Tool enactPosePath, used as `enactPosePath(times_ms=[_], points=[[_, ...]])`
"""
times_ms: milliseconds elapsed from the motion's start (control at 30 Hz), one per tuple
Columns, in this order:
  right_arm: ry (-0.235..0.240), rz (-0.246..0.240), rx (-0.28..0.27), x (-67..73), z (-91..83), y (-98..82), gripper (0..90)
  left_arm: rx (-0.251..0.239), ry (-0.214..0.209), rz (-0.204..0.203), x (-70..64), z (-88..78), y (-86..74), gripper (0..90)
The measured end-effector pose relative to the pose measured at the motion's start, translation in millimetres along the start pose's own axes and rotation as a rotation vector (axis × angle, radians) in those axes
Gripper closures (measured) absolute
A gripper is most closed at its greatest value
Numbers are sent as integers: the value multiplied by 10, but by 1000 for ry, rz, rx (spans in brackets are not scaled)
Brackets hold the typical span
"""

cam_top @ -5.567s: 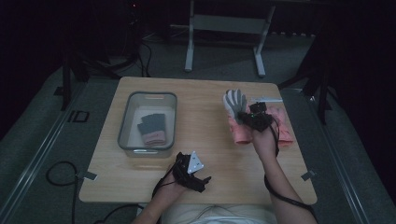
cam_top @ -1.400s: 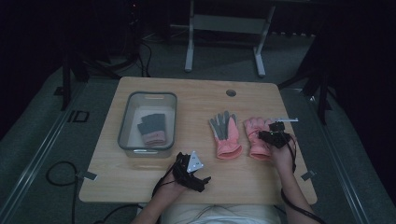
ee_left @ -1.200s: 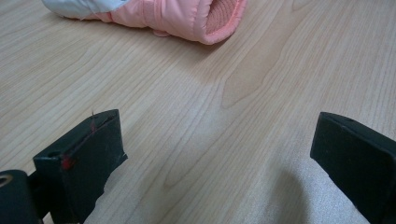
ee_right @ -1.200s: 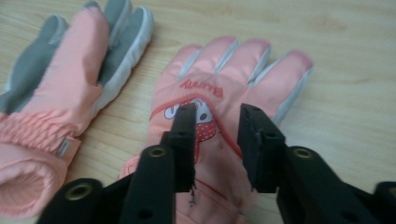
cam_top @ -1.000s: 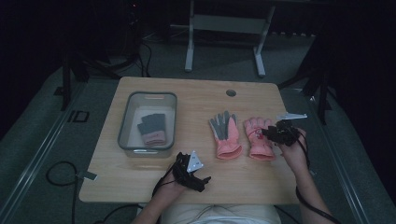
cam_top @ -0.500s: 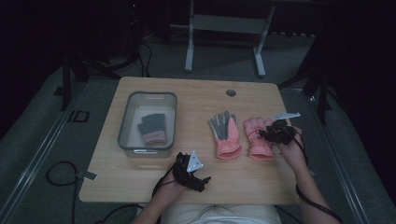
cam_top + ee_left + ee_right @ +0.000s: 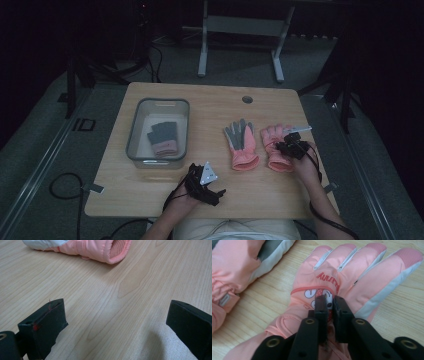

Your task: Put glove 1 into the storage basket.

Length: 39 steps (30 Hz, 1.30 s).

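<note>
Bin and gloves on the bench

The clear bin (image 7: pixel 134 135), beyond the wide-open left tool (image 7: pixel 212 190), holds a dark glove (image 7: pixel 162 137); the right tool (image 7: pixel 330 305) has just closed, pinching the pink glove (image 7: pixel 342 270).

High view dim, grainy; gripper views bright, sharp.

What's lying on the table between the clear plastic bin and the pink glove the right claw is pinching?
In the high view, one thing: a second pink glove with a grey palm lies between the clear plastic bin and the pinched pink glove; the rest is bare wooden tabletop.
</note>
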State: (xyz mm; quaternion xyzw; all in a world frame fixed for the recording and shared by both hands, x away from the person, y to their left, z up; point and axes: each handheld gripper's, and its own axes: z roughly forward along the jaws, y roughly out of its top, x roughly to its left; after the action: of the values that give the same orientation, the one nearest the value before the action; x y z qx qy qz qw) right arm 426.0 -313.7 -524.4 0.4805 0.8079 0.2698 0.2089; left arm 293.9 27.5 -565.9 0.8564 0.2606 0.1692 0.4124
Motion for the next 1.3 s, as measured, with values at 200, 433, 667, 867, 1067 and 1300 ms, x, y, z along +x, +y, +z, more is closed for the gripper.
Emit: enactPosePath(times_ms=[200,433,667,867,1067,1300], points=[[11,61,-23,-51,-132,46,862,-3,-2,-4,5,1,-2,23],[31,68,-77,-40,-399,236,862,-1,0,-1,4,3,0,23],[47,46,-173,75,-786,525,862,-4,1,-1,3,4,4,24],[73,21,-212,294,-926,769,862,-7,0,-2,-1,-8,7,23],[110,2,-228,549,-936,950,862,-11,-4,-3,-2,-9,8,23],[150,-11,-214,798,-875,1042,861,-10,-8,1,2,-5,8,23]])
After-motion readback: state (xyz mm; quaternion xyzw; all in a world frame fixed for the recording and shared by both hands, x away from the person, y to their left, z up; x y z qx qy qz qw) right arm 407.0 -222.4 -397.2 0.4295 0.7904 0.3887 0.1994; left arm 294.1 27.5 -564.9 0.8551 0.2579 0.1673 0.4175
